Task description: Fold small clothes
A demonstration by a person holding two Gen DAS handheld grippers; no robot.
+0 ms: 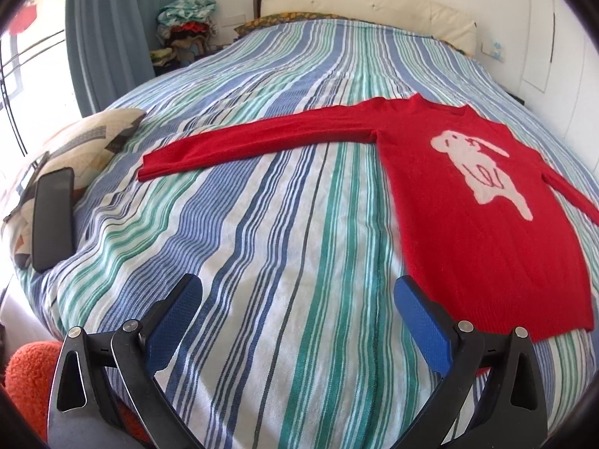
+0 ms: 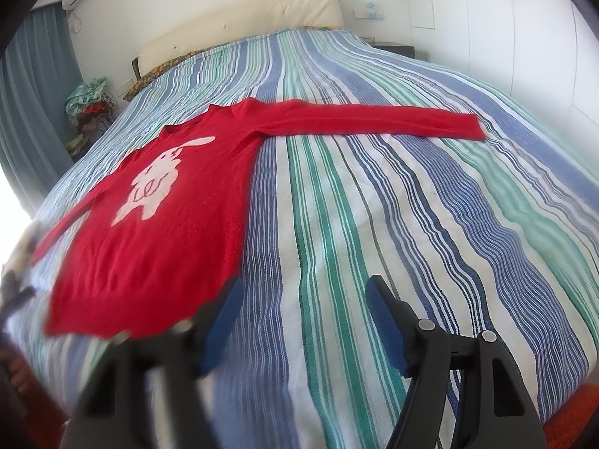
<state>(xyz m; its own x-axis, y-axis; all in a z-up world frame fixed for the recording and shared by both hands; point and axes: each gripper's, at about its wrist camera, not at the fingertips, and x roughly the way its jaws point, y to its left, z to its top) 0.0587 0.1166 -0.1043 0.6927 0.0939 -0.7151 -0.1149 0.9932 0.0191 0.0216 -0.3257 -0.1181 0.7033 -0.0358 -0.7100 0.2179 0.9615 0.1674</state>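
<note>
A small red sweater [image 1: 483, 224] with a white animal figure lies flat, front up, on the striped bed. Its sleeves are spread out to the sides. In the left wrist view one sleeve [image 1: 262, 140] reaches left. My left gripper [image 1: 299, 292] is open and empty, above the bed just left of the sweater's hem. In the right wrist view the sweater [image 2: 161, 232] lies at left with a sleeve [image 2: 374, 121] reaching right. My right gripper [image 2: 305, 295] is open and empty, just right of the hem corner.
The bed [image 1: 262, 262] has a blue, green and white striped cover. A patterned pillow [image 1: 82, 146] with a black phone [image 1: 52, 217] lies at its left edge. A clothes pile [image 1: 187, 26] stands by the curtain. A cream headboard [image 2: 239, 22] is at the far end.
</note>
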